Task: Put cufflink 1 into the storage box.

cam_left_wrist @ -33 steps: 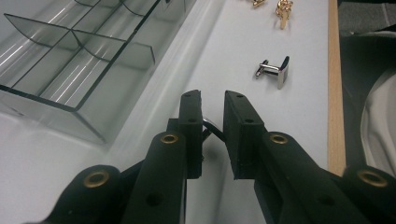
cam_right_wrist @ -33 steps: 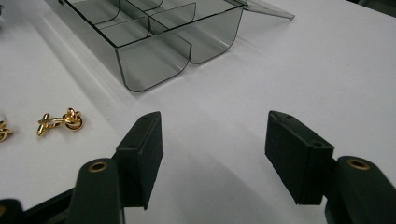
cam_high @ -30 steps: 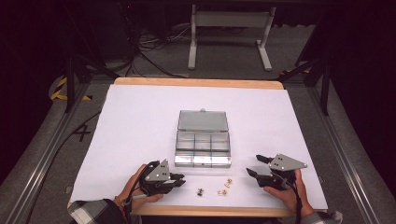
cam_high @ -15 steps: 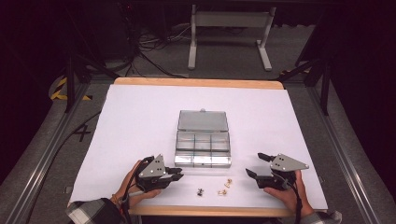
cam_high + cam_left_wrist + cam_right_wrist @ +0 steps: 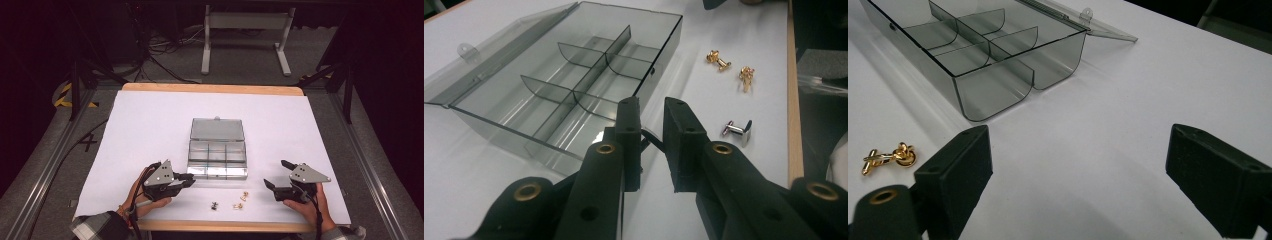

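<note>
A clear smoky compartment box (image 5: 217, 172) lies mid-table with its lid (image 5: 217, 129) folded open at the back; its compartments look empty (image 5: 659, 65) (image 5: 993, 87). In front of it lie two gold cufflinks (image 5: 244, 196) (image 5: 238, 205) and a silver cufflink (image 5: 214, 205). My left gripper (image 5: 189, 179) (image 5: 652, 107) rests by the box's near left corner, its jaws drawn together with a thin gap and nothing between them. The gold cufflinks (image 5: 718, 59) (image 5: 746, 76) and the silver cufflink (image 5: 738, 130) lie to its right. My right gripper (image 5: 275, 173) (image 5: 1078, 145) stands wide open and empty, right of the cufflinks; a gold cufflink (image 5: 890, 156) is beside its left jaw.
White paper (image 5: 150, 125) covers the wooden table, whose front edge (image 5: 220, 226) runs close behind the cufflinks. A metal stand (image 5: 245, 35) and cables stand on the floor beyond the far edge. Rails run along both sides of the table.
My left gripper has shifted slightly left and farther from the table's front edge. The right gripper, box and cufflinks have kept their places.
</note>
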Demonstrator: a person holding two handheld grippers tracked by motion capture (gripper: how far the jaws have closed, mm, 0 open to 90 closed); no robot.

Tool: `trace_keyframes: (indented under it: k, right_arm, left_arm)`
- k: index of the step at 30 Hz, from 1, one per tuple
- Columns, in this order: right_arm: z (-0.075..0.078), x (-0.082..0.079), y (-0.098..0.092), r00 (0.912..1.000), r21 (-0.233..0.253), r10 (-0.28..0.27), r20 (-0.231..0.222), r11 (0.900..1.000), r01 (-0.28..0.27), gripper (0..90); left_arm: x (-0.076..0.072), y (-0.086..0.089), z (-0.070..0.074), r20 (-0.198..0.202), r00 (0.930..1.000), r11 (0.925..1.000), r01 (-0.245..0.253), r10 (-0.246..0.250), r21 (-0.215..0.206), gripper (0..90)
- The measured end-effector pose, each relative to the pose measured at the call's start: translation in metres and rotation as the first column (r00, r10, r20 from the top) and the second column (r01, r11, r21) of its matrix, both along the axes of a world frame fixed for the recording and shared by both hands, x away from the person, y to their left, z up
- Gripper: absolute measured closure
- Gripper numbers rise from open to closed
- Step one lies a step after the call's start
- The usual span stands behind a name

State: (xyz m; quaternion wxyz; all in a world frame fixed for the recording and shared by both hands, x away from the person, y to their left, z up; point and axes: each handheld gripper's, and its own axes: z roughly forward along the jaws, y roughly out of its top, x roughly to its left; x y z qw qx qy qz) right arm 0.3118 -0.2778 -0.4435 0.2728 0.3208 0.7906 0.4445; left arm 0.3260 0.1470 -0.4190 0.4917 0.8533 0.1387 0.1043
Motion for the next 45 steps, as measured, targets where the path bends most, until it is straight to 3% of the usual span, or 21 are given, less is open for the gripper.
trace_keyframes:
  k: [10, 15, 37, 45]
  right_arm:
    - [-0.001, 0.0, 0.002, 1.0, -0.024, 0.009, 0.002, 1.0, -0.009, 12.0]
    - [-0.001, 0.0, 0.001, 0.9999, -0.02, 0.011, -0.003, 1.0, -0.011, 11.8]
    - [-0.001, 0.0, 0.002, 0.9999, -0.027, 0.012, -0.006, 1.0, -0.013, 12.1]
    - [-0.001, 0.001, 0.003, 0.9999, -0.033, 0.014, -0.004, 0.999, -0.015, 12.2]
  left_arm:
    - [0.007, -0.003, 0.008, 0.019, 0.9997, 0.9995, -0.018, 0.018, -0.027, 78.4]
    - [0.013, -0.005, 0.01, 0.01, 0.9997, 0.9985, -0.023, 0.024, -0.05, 78.5]
    - [0.038, -0.02, 0.005, 0.001, 0.9992, 0.9991, -0.041, 0.041, -0.012, 78.4]
    - [0.047, -0.025, -0.001, -0.02, 0.9985, 0.9987, -0.051, 0.051, -0.005, 78.4]
